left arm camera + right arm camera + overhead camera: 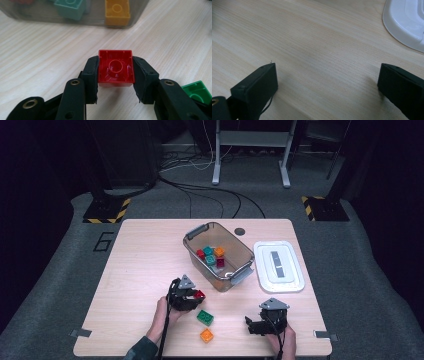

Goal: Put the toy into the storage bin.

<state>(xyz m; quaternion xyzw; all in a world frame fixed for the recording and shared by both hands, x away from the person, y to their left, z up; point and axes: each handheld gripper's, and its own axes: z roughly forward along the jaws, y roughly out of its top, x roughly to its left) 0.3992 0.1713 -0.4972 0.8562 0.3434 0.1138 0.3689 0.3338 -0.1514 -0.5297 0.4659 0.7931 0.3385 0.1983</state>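
Left claw (115,75) clamped on glossy red plastic brick (115,68), hollow underside facing the camera, just above pale woodgrain worktop (37,57), near the clear bin (218,256). Right claw (327,85) gaping wide, empty, beside the white lid (404,22).

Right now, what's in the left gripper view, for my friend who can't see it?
The left claw squeezes a red block, hollow side showing, over the wooden table. Behind it stands a clear bin holding teal and orange blocks; a green block sits at the right edge.
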